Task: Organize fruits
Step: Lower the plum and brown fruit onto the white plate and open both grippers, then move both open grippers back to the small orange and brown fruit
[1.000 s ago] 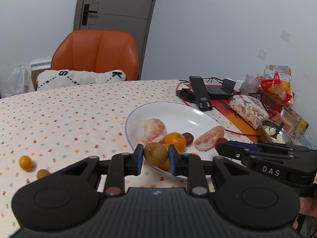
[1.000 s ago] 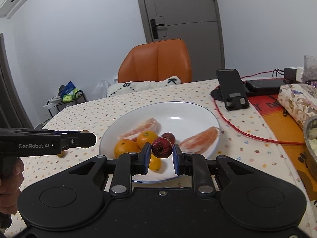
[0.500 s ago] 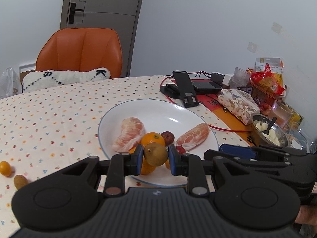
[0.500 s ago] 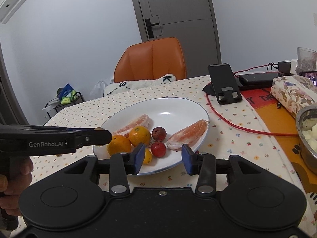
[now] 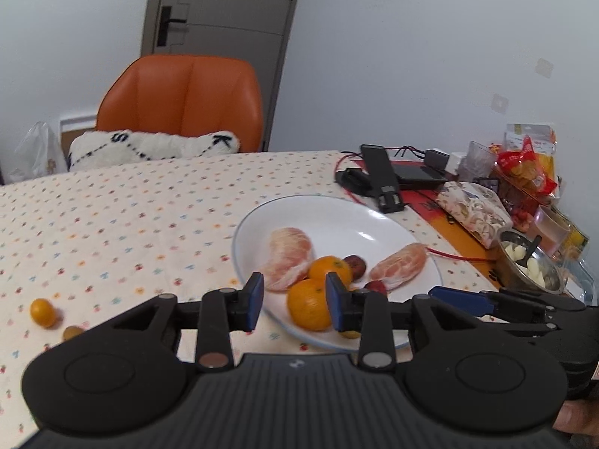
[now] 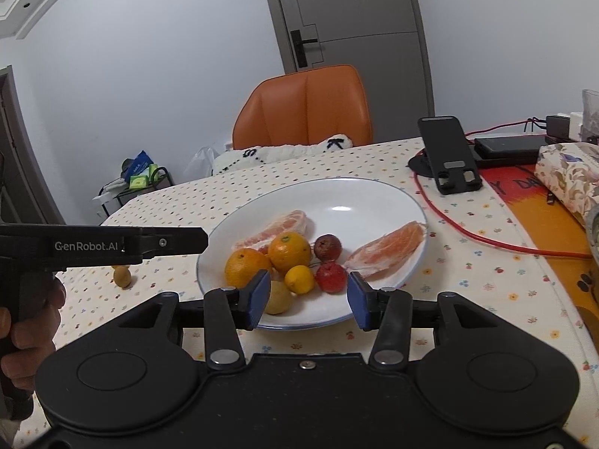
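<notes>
Left gripper [image 5: 294,301] and right gripper [image 6: 309,299], both spread wide and empty, hover at the near rim of a white plate [image 6: 359,194] on a dotted tablecloth [image 5: 112,217]; an orange chair [image 6: 305,106] and grey door [image 6: 348,15] stand behind. The plate holds oranges [image 6: 290,250], two red fruits and two peeled segments [image 6: 385,249], long axes slanting up rightward.

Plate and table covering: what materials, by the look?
Plate: likely glazed ceramic, glossy white with a thin blue rim; it shows a bright light glint. Table covering: matte printed cloth or coated fabric, cream with small coloured motifs; no sheen, so I can't tell which.
</notes>
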A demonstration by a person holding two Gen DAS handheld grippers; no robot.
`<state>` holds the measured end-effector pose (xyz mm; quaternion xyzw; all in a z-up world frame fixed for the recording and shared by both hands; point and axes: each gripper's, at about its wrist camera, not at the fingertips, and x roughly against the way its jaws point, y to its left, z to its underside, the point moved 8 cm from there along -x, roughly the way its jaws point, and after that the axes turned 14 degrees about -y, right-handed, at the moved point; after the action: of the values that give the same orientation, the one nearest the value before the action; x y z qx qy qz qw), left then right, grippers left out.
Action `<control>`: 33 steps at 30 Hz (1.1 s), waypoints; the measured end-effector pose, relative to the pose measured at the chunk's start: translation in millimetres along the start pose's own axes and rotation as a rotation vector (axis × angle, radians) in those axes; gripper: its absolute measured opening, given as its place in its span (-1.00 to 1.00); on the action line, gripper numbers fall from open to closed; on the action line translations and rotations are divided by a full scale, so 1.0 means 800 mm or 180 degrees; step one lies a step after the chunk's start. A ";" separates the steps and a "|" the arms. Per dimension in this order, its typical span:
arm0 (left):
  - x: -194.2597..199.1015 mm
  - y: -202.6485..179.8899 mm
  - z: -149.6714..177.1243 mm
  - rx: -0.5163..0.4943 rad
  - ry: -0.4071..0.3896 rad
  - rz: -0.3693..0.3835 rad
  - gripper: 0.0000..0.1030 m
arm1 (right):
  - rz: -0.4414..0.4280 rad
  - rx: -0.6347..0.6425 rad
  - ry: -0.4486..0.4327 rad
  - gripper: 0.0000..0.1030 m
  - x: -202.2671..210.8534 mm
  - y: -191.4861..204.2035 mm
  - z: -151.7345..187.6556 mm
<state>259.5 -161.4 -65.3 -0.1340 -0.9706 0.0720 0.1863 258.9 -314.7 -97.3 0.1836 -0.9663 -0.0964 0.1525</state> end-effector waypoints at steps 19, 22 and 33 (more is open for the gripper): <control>0.042 0.061 0.009 0.0045 0.0068 -0.0287 0.48 | -0.0103 0.0067 -0.0008 0.38 -0.002 0.042 -0.009; 0.049 0.074 0.009 0.0073 0.0056 -0.0343 0.49 | -0.0138 0.0095 -0.0006 0.43 -0.004 0.052 -0.010; 0.080 0.119 0.010 0.0184 0.0037 -0.0527 0.65 | -0.0279 0.0149 0.0011 0.63 -0.014 0.092 -0.010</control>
<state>221.0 -52.5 -69.1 -0.0483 -0.9748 0.0837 0.2011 247.5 -244.0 -75.1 0.2294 -0.9591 -0.0800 0.1455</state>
